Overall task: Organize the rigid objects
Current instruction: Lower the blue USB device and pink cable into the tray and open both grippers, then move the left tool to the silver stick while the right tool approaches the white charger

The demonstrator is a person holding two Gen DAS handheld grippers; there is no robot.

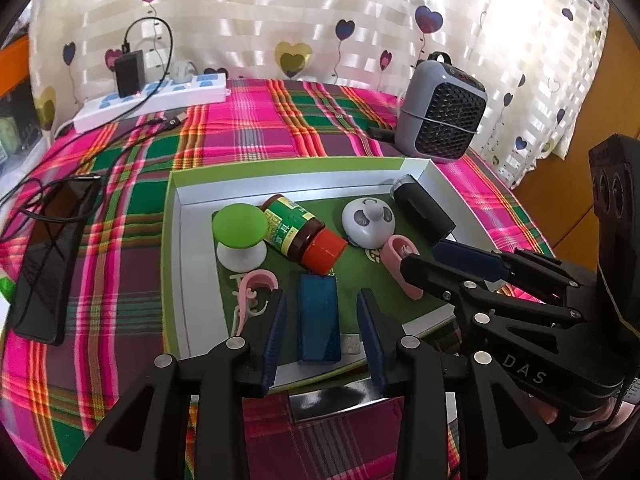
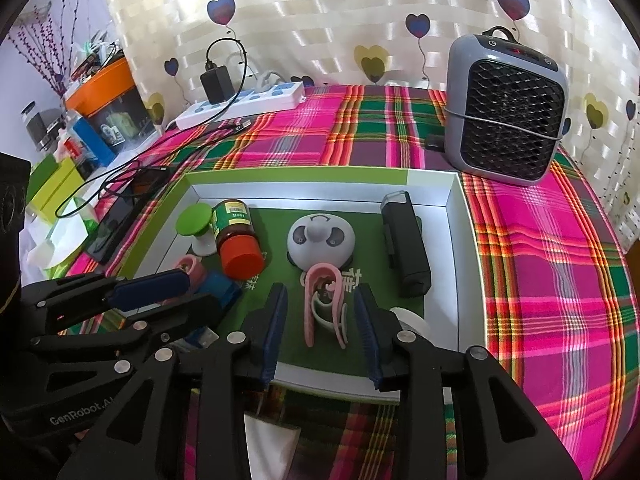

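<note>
Both jaw pairs are held apart, gripping nothing: left gripper [image 1: 322,330] straddles blue block [image 1: 319,316], right gripper [image 2: 321,330] straddles pink clip [image 2: 324,304], both inside tray [image 2: 460,240]; neighbouring bottle [image 1: 300,236] may be nudged on closing

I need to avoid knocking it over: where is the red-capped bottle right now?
The red-capped bottle lies on its side in the green box, left of centre, between the green-topped stand and the panda gadget.

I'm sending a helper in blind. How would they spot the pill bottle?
Find the green-rimmed box on the plaid cloth. Inside, near its far left corner, the bottle lies on its side beside a green-topped stand. It alone has a red cap.
</note>
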